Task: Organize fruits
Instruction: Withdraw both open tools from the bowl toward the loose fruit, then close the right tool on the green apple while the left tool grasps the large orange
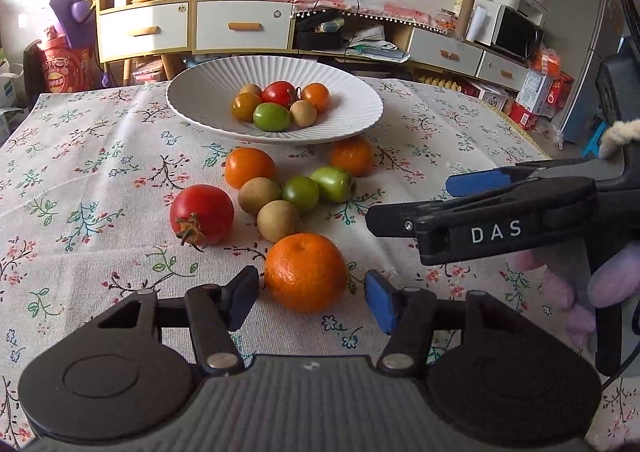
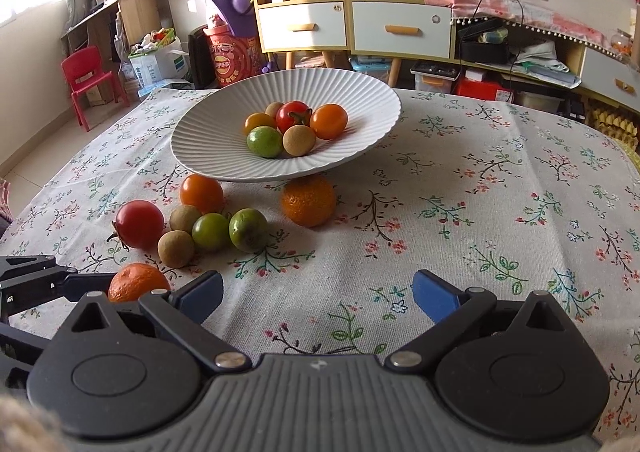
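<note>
Between the left tongs (image 1: 310,298) sits a mandarin (image 1: 306,272) on the floral surface (image 1: 100,171); their pads stand half-wide on either side of it, with small gaps, not pressing. Just beyond lie a red tomato (image 1: 202,213), two brown, two green and two orange fruits. Farther back, a ribbed white bowl (image 1: 200,107) holds six fruits. The right tongs (image 2: 318,300) gape wide over bare cloth.

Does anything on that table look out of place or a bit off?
Mostly the loose fruit: eight pieces lie on the tablecloth rather than in the white bowl. One mandarin sits tucked under the bowl's rim. Nothing looks spilled or damaged.
</note>
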Tool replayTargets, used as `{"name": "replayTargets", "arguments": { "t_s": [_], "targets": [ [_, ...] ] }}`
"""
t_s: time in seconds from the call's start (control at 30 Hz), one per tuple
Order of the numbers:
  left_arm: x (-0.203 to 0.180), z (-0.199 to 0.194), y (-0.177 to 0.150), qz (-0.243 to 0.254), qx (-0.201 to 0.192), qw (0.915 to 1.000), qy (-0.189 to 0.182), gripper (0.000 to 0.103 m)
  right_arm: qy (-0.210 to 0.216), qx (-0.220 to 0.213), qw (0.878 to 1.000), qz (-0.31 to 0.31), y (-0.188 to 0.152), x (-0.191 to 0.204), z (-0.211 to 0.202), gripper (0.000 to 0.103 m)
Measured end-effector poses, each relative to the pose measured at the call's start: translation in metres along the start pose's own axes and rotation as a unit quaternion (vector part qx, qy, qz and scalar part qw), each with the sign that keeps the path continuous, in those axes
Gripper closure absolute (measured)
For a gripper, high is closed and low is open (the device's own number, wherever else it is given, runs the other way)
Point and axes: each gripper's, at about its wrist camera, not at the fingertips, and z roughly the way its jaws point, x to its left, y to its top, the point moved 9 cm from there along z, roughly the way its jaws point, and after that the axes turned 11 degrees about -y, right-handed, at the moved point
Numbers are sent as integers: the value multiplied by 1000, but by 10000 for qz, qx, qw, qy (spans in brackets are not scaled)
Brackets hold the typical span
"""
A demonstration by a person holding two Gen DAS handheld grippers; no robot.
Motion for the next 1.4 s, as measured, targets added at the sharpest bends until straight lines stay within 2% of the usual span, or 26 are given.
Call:
{"name": "replayTargets", "arguments": {
  "t_s": [0.17, 0.37, 0.53, 0.6, 0.87, 1.0, 1.4],
  "targets": [
    [2, -1, 3, -109, 15, 9999, -47, 55, 176, -54, 9997, -170, 3, 13, 2, 11],
    [1, -4, 2, -198, 94, 9997, -55, 56, 283, -70, 9992, -278, 7, 22, 5, 32],
    [0, -5, 1, -266, 147, 9995, -109, 56, 397, -91, 9982, -435, 12, 30, 10, 56],
    [0, -5, 1, -287, 165, 9994, -126, 56, 441, -84, 9979, -461, 14, 33, 11, 60],
    [-1, -5, 2, -337, 206, 9991, -142, 56, 456, -142, 9974, -532, 15, 37, 14, 67],
    [0, -5, 3, -353, 208, 9991, -129, 56, 476, -162, 9973, -535, 16, 38, 14, 79],
    [3, -14, 15, -386, 53, 9991, -144, 57, 508, -115, 9982, -294, 18, 31, -2, 80]
  ]
}}
